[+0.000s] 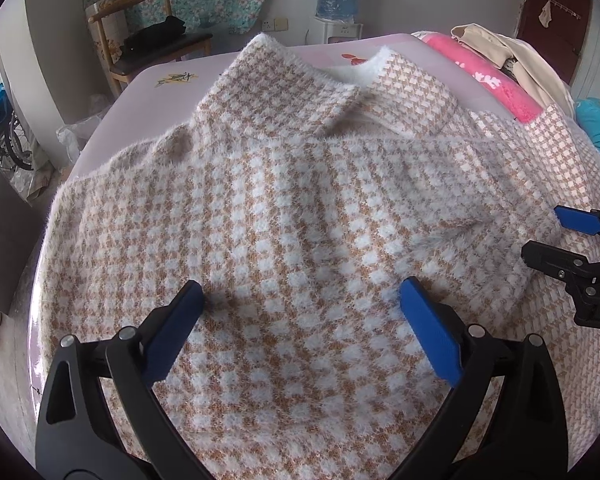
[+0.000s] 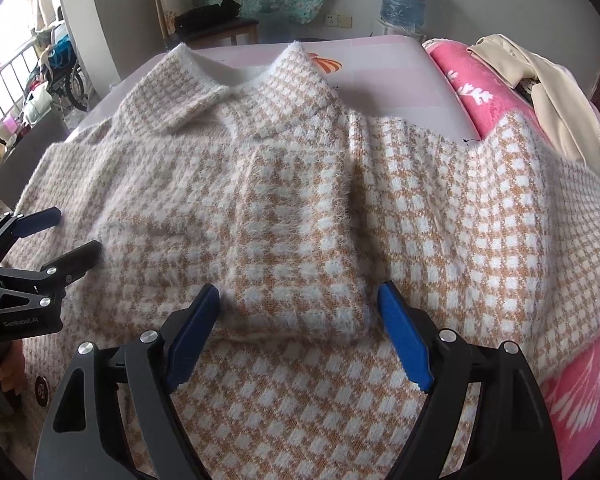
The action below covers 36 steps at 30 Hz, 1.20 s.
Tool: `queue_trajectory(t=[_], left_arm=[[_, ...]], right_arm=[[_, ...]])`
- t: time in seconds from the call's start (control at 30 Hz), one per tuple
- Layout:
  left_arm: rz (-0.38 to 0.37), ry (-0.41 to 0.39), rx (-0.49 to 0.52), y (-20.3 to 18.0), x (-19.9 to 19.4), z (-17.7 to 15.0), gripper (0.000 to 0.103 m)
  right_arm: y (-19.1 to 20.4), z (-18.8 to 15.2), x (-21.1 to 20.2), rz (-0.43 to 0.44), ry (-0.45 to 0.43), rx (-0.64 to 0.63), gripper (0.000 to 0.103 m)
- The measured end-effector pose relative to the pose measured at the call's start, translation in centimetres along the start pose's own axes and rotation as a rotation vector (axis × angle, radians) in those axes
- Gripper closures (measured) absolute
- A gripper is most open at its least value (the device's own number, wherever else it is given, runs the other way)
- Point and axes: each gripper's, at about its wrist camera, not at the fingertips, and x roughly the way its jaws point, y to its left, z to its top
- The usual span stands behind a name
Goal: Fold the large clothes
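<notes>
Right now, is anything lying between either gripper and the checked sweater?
Nothing visible does. The left gripper and right gripper both stand open directly over the sweater, spread on the table. The folded-in sleeve cuff lies between the right one's fingers, ungripped.

Soft, even daylight fills both views, brightest at a blown-out window (image 2: 4,20) far to the left of the right gripper (image 2: 298,308). Small faint shadows sit just ahead of each gripper's fingertips on the sweater (image 1: 300,220). Focus is sharp centrally; fisheye bending and dark vignetting mark the edges.
</notes>
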Motion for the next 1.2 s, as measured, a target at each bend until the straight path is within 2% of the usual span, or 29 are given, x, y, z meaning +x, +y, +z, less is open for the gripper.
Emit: queue_trajectory(t=[0.17,0.3,0.47,0.67,0.8,0.9,1.0,1.2], left_arm=[[0.004,-0.009,-0.005,0.0,0.0,-0.1,0.007],[0.003,-0.007,-0.005,0.0,0.0,-0.1,0.007],[0.001,-0.011,-0.006,0.0,-0.1,-0.2,0.007],[0.003,-0.009,-0.005,-0.1,-0.1,-0.2,0.007],[0.003,-0.011,-0.006,-0.1,-0.1,-0.2,0.007],[0.003,-0.011,-0.006,0.0,-0.1,-0.2,0.007],[0.003,-0.01,-0.006,0.0,-0.1,-0.2,0.007],[0.003,-0.009,-0.007,0.0,-0.1,-0.1,0.007]], right_arm=[[-0.9,-0.5,-2.3,-0.007,-0.018,0.003,0.024],[-4.2,-0.5,-5.2,0.005,-0.054,0.069,0.024],[-12.0,0.1,-8.2,-0.069,-0.065,0.203,0.023],[-24.7,0.5,-10.7,-0.138,-0.071,0.516,0.023],[-32.1,0.6,-10.5,-0.225,-0.057,0.683,0.023],[-36.2,0.5,-9.4,-0.272,-0.056,0.773,0.025],[-39.0,0.3,-7.6,-0.294,-0.044,0.835,0.032],[-42.4,-0.7,-3.9,-0.277,-0.023,0.963,0.046]])
